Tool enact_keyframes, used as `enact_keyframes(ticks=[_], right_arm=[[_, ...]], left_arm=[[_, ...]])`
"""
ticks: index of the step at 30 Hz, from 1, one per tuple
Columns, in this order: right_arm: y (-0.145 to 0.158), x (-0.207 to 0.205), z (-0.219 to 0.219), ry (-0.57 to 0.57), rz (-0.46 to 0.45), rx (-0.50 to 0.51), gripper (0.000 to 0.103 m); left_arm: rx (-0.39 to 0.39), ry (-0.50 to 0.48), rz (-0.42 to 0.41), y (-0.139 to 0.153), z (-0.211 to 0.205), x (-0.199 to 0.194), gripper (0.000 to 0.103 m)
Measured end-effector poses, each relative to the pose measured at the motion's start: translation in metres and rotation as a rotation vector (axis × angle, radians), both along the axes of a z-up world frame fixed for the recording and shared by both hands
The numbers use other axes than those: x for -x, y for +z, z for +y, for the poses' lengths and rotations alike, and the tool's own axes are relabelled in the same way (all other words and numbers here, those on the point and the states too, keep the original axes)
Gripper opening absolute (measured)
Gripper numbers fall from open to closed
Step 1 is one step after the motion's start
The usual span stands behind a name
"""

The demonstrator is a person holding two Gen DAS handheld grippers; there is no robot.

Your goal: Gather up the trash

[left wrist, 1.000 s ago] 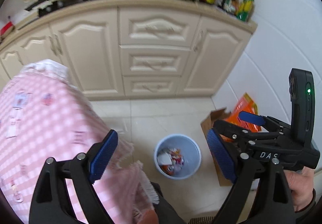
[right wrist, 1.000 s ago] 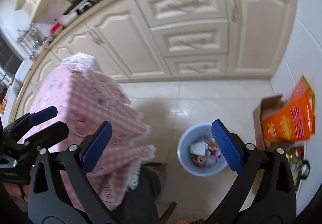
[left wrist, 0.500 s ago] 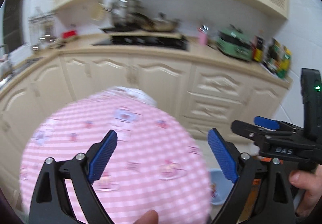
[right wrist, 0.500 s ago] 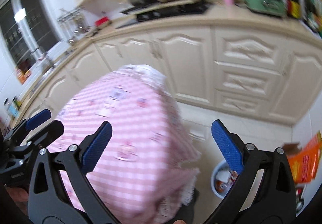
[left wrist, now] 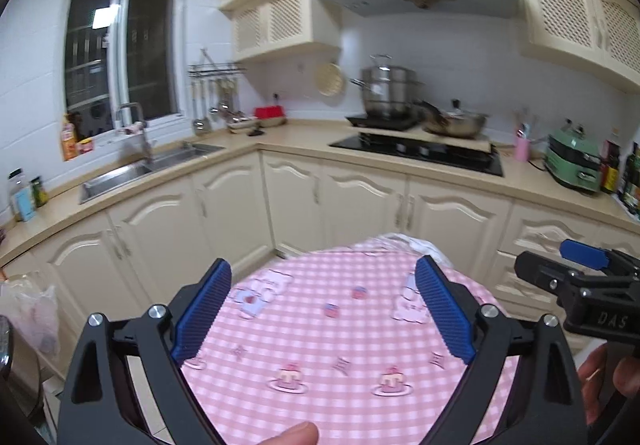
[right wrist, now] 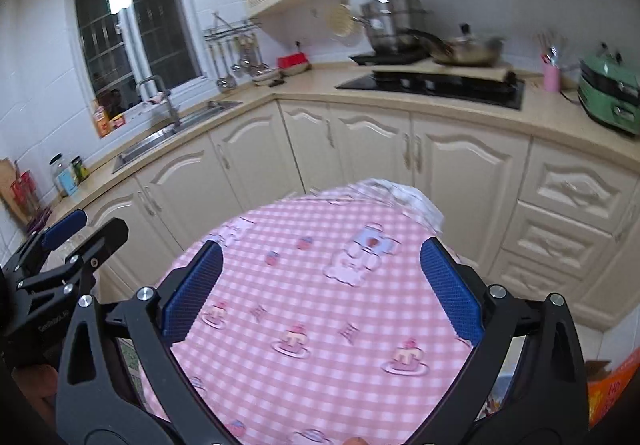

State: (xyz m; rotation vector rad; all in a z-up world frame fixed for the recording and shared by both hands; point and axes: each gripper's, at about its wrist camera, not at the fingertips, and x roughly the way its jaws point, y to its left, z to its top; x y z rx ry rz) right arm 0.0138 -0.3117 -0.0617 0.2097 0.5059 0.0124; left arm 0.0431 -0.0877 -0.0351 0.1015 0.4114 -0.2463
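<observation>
A round table under a pink checked cloth [left wrist: 320, 329] fills the lower middle of both views [right wrist: 320, 305], and no loose item shows on it. My left gripper [left wrist: 322, 309] hangs open above the cloth with nothing between its blue pads. My right gripper [right wrist: 322, 291] is open and empty too, and it also shows at the right edge of the left wrist view [left wrist: 580, 273]. The left gripper [right wrist: 68, 241] shows at the left of the right wrist view. A sliver of the blue trash bin [right wrist: 500, 389] peeks out low on the right; the rest is hidden.
Cream cabinets [left wrist: 360, 205] and an L-shaped counter run behind the table, with a sink [left wrist: 132, 173], a hob with pots [left wrist: 416, 149] and a green appliance [left wrist: 572, 161]. A plastic bag [left wrist: 28, 309] hangs at the left. An orange box [right wrist: 612, 393] sits on the floor at the right.
Both cameras have tilted up from the floor and the bin to the table top and the counter. Both grippers have stayed open and empty.
</observation>
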Motion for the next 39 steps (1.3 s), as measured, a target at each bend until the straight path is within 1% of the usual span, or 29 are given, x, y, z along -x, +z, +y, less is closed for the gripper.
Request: enact_keyframes(ticks=[6,10,12,13,17,21,32,39], right_arm=[[0.022,0.005,0.034,0.016,-0.06,0.079,0.097],[0.035,0.009,0.045,0.016,-0.092,0.094,0.097],[0.04,0.01,0.05,0.013,-0.106,0.103,0.097],[0.041,0.011,0.05,0.012,-0.111,0.102,0.097],[0.048,0.013,0.057,0.012,-0.129,0.096,0.097],[0.052,0.014,0.06,0.014,-0.141,0.101,0.097],[0.063,0.02,0.065,0.031,-0.176,0.097,0.097],[0.066,0.02,0.069,0.044,-0.187,0.098,0.097]], left_arm=[[0.008,0.065,-0.05,0.018,0.03,0.01,0.093],[0.028,0.092,-0.072,0.03,0.045,0.021,0.094],[0.03,0.101,-0.086,0.034,0.046,0.026,0.095],[0.029,0.107,-0.095,0.037,0.048,0.028,0.098],[0.031,0.14,-0.136,0.046,0.054,0.037,0.098],[0.026,0.155,-0.16,0.052,0.057,0.043,0.099],[0.04,0.176,-0.183,0.062,0.064,0.05,0.099],[0.054,0.176,-0.174,0.065,0.064,0.05,0.099]])
